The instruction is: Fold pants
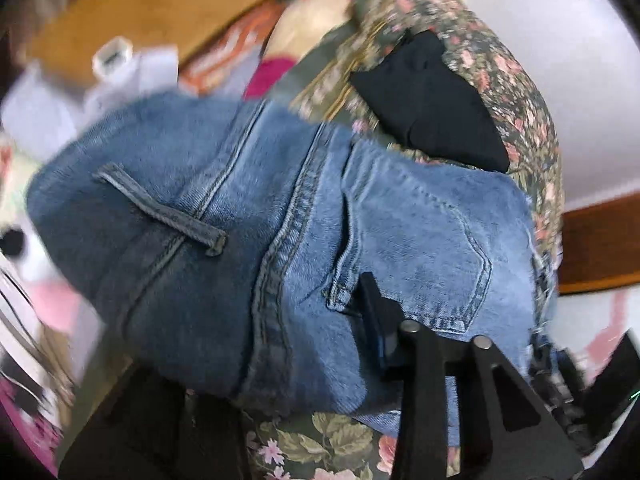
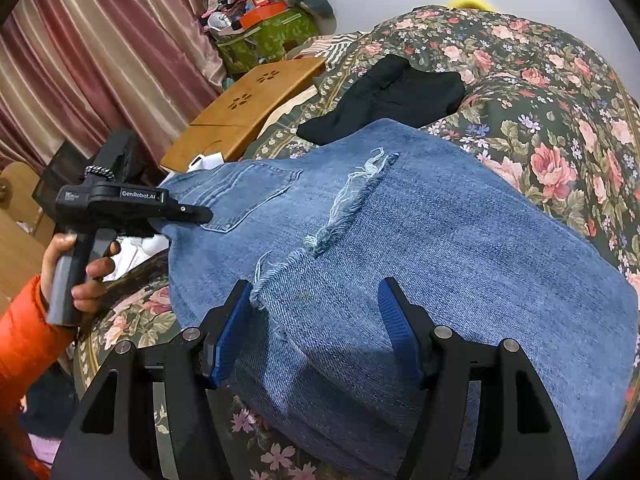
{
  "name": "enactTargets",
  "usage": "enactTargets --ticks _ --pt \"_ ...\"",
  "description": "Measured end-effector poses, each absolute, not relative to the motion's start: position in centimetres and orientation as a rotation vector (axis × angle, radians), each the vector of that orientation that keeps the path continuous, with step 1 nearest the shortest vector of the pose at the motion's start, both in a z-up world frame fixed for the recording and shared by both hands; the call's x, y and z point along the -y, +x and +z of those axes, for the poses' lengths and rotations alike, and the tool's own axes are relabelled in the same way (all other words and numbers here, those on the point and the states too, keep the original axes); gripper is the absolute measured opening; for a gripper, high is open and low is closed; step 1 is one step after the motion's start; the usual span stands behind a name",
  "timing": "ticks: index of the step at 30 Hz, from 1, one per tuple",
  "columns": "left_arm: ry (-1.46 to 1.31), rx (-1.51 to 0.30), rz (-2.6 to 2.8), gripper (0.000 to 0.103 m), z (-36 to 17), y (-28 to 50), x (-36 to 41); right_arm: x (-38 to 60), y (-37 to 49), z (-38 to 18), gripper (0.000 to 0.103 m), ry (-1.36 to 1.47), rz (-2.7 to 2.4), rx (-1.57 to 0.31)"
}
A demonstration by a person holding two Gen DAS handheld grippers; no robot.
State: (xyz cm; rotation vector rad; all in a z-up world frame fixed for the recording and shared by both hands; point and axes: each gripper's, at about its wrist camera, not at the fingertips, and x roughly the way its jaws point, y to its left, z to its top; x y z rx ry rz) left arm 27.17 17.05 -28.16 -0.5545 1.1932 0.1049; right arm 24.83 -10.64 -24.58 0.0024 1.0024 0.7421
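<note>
At the bottom of the right wrist view, the right tool (image 2: pixel 316 328) gapes wide over the jeans (image 2: pixel 400 240) on the floral bed (image 2: pixel 560 120). At left, the left tool (image 2: pixel 196 214) pinches the waist edge. Its thin bite could slip. The grip itself is blurred.

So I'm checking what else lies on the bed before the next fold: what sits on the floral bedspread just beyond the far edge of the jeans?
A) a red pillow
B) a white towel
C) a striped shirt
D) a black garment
D: a black garment lies on the floral bedspread right behind the jeans, seen in both wrist views.
</note>
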Motion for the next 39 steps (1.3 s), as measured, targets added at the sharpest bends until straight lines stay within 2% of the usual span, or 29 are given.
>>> enactTargets --ticks 5,13,22,30,39 --pt "-0.413 -1.068 0.134 0.031 -23.8 27.1 -15.7 13.4 24.5 -23.6 0.058 0.103 0.696 -1.025" --pt "-0.141 -0.795 0.203 0.029 -13.6 25.9 -13.3 23.0 23.0 -21.9 0.059 0.167 0.493 -0.962" --pt "0.098 -0.621 0.100 0.025 -7.8 26.4 -2.3 27.2 22.3 -24.7 0.062 0.167 0.393 -0.998" --pt "0.085 -0.642 -0.157 0.019 -6.6 28.5 7.6 27.3 22.3 -25.4 0.062 0.191 0.422 -0.988" --pt "0.123 -0.890 -0.362 0.018 -13.3 30.1 16.3 27.4 22.4 -25.4 0.062 0.202 0.437 -0.982"
